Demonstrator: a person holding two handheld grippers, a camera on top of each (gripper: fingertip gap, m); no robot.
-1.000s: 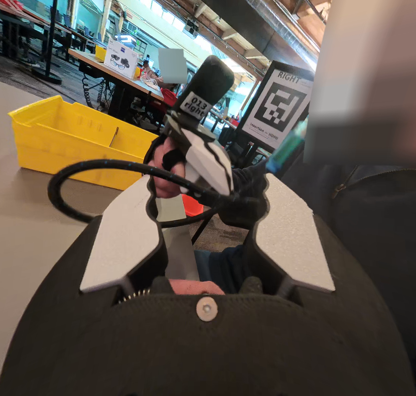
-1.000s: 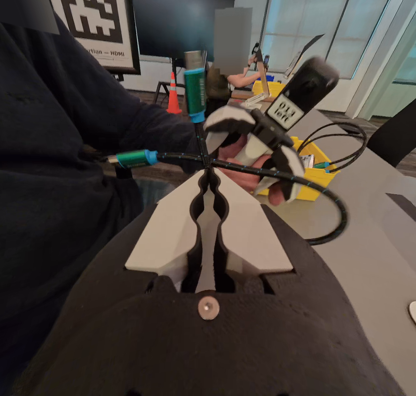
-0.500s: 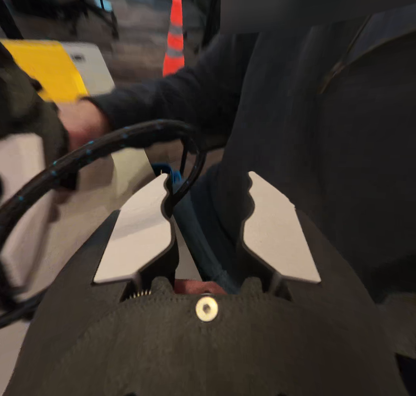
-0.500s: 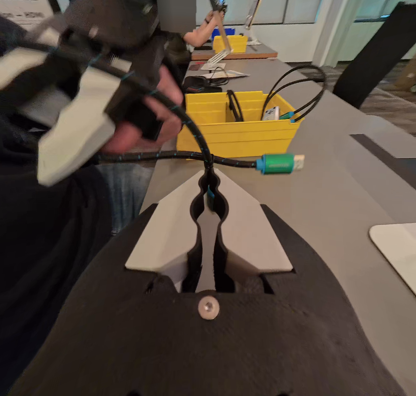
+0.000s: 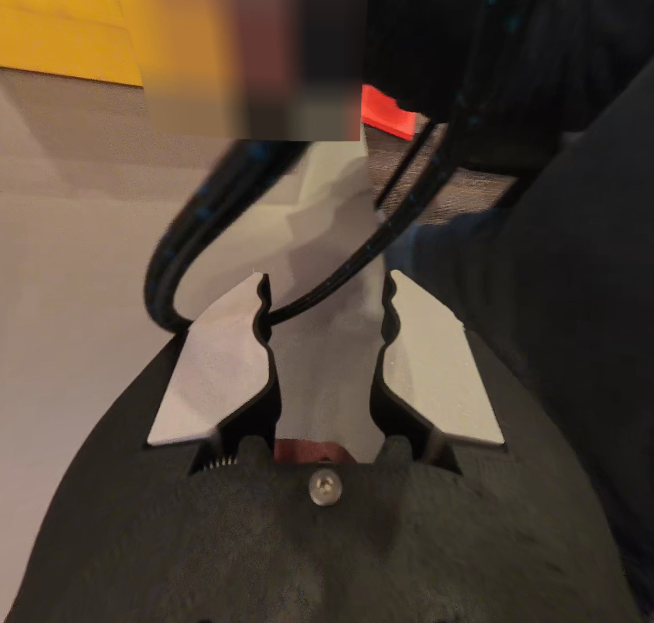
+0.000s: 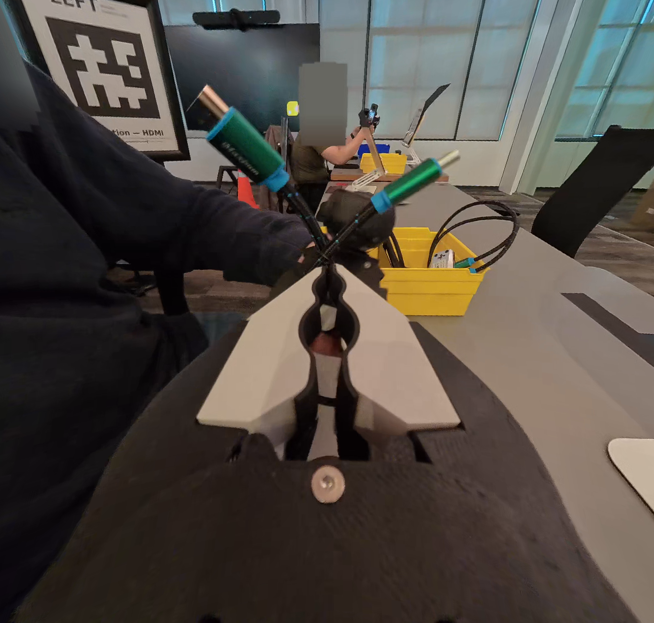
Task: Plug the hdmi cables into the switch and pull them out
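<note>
Holding both cable ends crossed: right gripper (image 6: 329, 269), pressed together on the HDMI cable (image 6: 311, 221), has swung from the yellow bin (image 6: 430, 289) back toward the person. Left gripper (image 5: 327, 289): spread, cable loop resting against its left finger. Plugs (image 6: 246, 147) above right fingertips; nothing plugged yet.

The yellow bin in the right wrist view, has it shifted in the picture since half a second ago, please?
Yes: the yellow bin now sits right of the right tongs' tips; earlier it was directly above them.
</note>
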